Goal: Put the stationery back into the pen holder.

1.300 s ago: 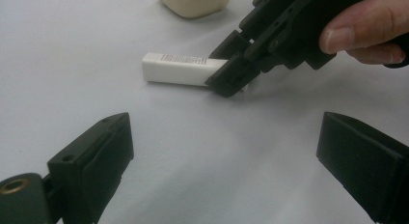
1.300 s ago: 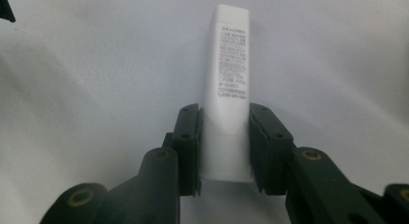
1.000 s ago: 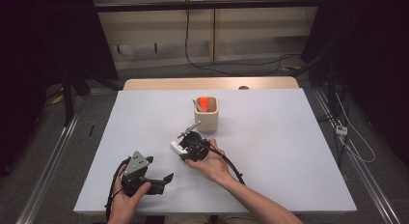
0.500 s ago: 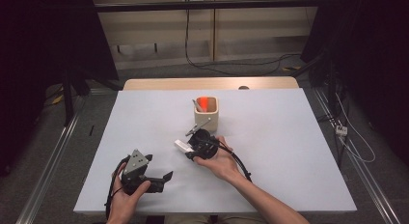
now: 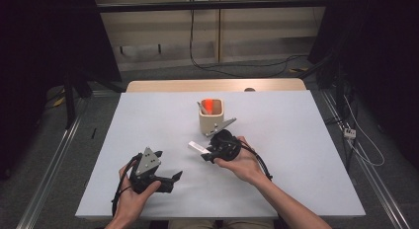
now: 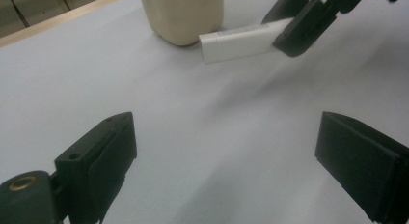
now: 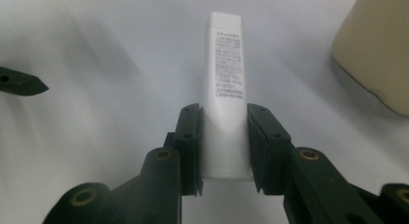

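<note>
A flat white stick-shaped tube (image 7: 225, 89) with small printed text is clamped between the jaws of my right gripper (image 7: 224, 142). In the high view the right gripper (image 5: 207, 153) holds this white tube (image 5: 196, 147) just above the table, pointing left, in front of a cream square cup (image 5: 211, 118). The cup holds an orange item (image 5: 209, 104) and a grey one. From the left gripper view the tube (image 6: 243, 39) and the cup (image 6: 182, 14) lie ahead. My left gripper (image 5: 170, 180) rests open near the table's front left, its jaws wide apart over bare table.
The white table (image 5: 306, 140) has a wooden strip (image 5: 212, 85) along its far edge. Dark curtains and metal floor rails (image 5: 52, 160) flank both sides. Cables trail from both grippers towards the front edge.
My right gripper has lifted and shifted slightly right with the white tube held in it. The left gripper has stayed in place.
</note>
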### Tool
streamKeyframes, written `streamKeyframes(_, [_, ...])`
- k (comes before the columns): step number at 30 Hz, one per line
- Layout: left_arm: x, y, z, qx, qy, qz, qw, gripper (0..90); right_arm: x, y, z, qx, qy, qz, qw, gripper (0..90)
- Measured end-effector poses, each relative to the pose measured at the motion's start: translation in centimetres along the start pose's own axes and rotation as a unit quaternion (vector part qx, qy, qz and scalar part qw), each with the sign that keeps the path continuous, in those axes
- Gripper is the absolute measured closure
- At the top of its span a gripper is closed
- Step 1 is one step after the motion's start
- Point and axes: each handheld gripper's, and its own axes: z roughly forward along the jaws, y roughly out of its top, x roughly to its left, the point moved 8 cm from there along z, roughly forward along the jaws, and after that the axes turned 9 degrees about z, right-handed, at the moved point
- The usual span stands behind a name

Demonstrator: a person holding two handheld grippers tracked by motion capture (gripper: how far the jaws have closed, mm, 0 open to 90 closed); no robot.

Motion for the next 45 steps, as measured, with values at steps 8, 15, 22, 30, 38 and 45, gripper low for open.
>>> streamKeyframes(8, [-0.1,2.3,1.8,0.009,-0.011,0.062,0.9980,7.4,-0.7,-1.0,-1.7,-0.001,0.010,-0.004,0.9999,68.4])
streamKeyframes(15, [-0.4,4.6,3.7,0.017,-0.017,0.103,0.9944,6.2,-1.1,-1.3,-3.3,-0.003,0.021,-0.014,0.9997,68.4])
streamKeyframes(22, [-1.5,4.9,5.0,0.019,-0.009,0.132,0.9910,5.3,-1.8,-1.3,-4.4,-0.020,0.022,-0.017,0.9994,68.3])
streamKeyframes(30, [-2.0,3.9,5.7,0.028,0.030,0.188,0.9814,6.5,-1.3,-1.7,-4.1,-0.002,0.027,-0.040,0.9988,68.3])
streamKeyframes(38, [-1.8,4.2,5.4,0.034,0.096,0.309,0.9456,14.1,-0.6,-1.7,-3.4,0.015,0.034,-0.054,0.9978,68.3])
streamKeyframes(45, [-2.2,4.8,5.8,0.038,0.103,0.373,0.9214,21.3,-0.6,-1.5,-3.0,0.025,0.036,-0.057,0.9974,68.3])
